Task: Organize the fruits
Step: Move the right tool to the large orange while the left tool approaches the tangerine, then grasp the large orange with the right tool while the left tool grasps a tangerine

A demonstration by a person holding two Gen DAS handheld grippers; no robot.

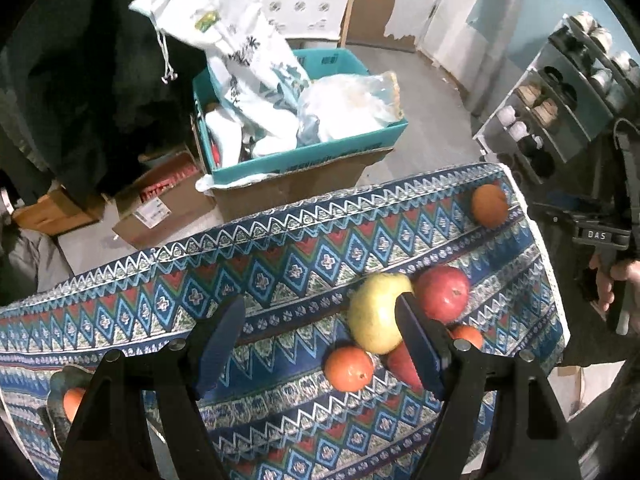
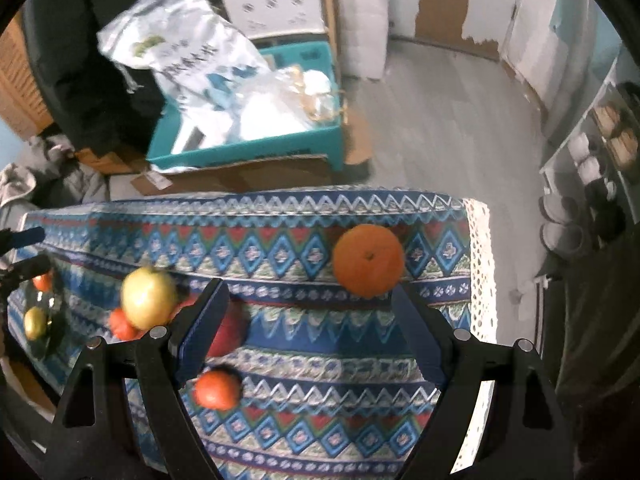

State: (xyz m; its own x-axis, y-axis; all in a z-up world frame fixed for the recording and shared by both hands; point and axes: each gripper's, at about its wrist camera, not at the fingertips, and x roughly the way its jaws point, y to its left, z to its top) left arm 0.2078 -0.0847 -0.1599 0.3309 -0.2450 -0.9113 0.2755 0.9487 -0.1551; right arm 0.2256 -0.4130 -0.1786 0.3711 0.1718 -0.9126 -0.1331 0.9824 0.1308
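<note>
Risks, largest first. The table [image 2: 280, 420], draped in a patterned cloth, ended close to the large orange [image 2: 368, 260] on its right side; a glancing push from a finger would likely have rolled that round fruit over the lace edge to the floor. The cluster nearer the middle was tightly packed: the yellow-green apple [image 1: 376, 312] touched the red apple [image 1: 442, 294] and sat just beside a small orange [image 1: 348, 368], so fingers closing on one piece could have nudged its neighbours apart. The cloth itself, being loose fabric, might have bunched under a dragging fingertip.

Grippers. The left gripper [image 1: 320, 344] stood with its fingers wide and nothing between them, its right finger overlapping the yellow-green apple in view; whether it touched the fruit could not be told. The right gripper [image 2: 308, 332] likewise stood wide and empty, tilted steeply down, with the large orange just beyond its right fingertip.

Fruits. The large orange appeared matte with a dark stem dimple, apart from the rest. The apples were smooth and glossy. Another small orange [image 2: 216, 390] lay alone near the right gripper's left finger. At the table's left end a dark dish [image 2: 40, 320] held a small orange piece and a yellow piece; its outline was blurred.
</note>
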